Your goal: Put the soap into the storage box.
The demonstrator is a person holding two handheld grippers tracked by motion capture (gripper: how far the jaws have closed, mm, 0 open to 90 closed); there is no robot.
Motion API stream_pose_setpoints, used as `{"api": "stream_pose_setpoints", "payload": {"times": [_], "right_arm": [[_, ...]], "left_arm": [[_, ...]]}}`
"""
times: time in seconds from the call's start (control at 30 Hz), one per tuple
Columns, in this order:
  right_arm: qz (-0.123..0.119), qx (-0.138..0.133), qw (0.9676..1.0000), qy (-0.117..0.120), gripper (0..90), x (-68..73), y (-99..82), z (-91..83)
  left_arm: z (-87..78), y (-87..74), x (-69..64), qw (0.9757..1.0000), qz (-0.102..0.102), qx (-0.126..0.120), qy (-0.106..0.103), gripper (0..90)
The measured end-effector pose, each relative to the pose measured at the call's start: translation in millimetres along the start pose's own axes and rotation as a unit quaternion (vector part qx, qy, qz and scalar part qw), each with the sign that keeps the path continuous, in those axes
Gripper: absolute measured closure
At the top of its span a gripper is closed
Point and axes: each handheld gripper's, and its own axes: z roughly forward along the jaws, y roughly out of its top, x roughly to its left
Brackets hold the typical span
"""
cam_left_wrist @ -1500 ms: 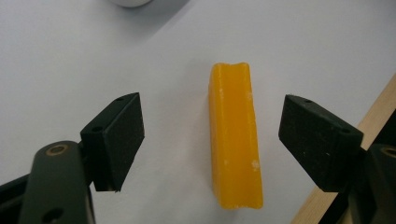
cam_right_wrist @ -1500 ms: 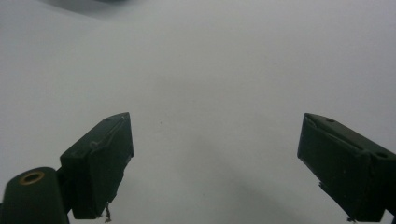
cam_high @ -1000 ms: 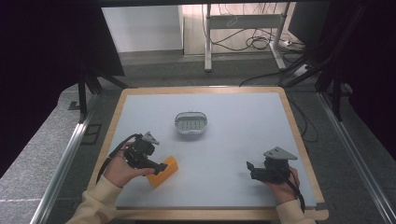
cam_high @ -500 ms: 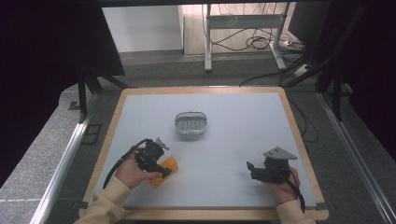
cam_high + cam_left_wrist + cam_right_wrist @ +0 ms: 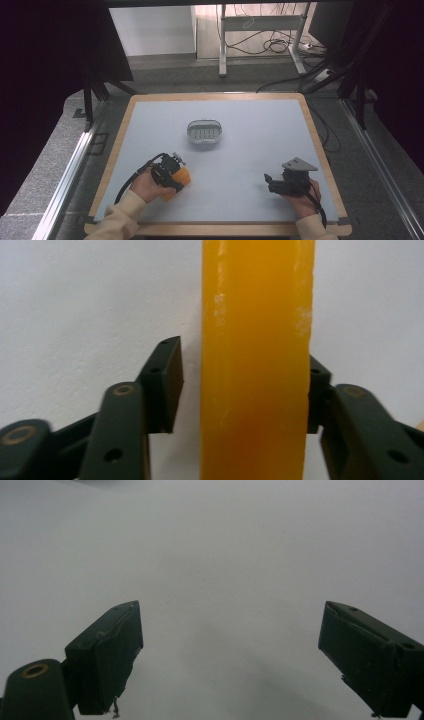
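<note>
Left tongs point(image 5: 240, 385) straddle orange block point(image 5: 255, 355), jaws just closing, one pad short of contact; right tongs point(image 5: 230, 660) spread apart, idle on surface point(image 5: 260, 145)

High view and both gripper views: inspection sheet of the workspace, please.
Surface: pale mat on a table with a wooden rim, no marks seen.
Job's things: orange block at front left; grey perforated dish mid-table, apart from it.
Clutter: nothing seen.
Tools: left tool straddles the block, jaws have just been closing, one pad not yet touching; right tool open over bare mat.
Cables: one trails from each tool; loose floor cables behind the table.
Surroundings: metal stand legs, dark curtains at the sides.
</note>
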Motion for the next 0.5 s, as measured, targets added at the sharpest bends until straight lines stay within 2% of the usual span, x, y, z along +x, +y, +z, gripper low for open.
{"api": "stream_pose_setpoints", "payload": {"times": [0.07,0.23,0.5], "right_arm": [[0.0,0.001,1.0,0.0,11.1,0.0,-0.1,0.2],[-0.002,0.004,1.0,0.001,11.0,0.6,0.1,1.1],[-0.003,0.005,1.0,-0.001,11.4,0.6,0.2,0.5]], "left_arm": [[2.5,0.2,-0.4,0.9999,-0.004,0.0,-0.011,60.7],[2.1,1.1,-1.2,0.9999,-0.006,0.002,-0.008,61.7],[-1.6,0.9,-0.9,0.9998,0.006,0.003,-0.018,61.8]]}}
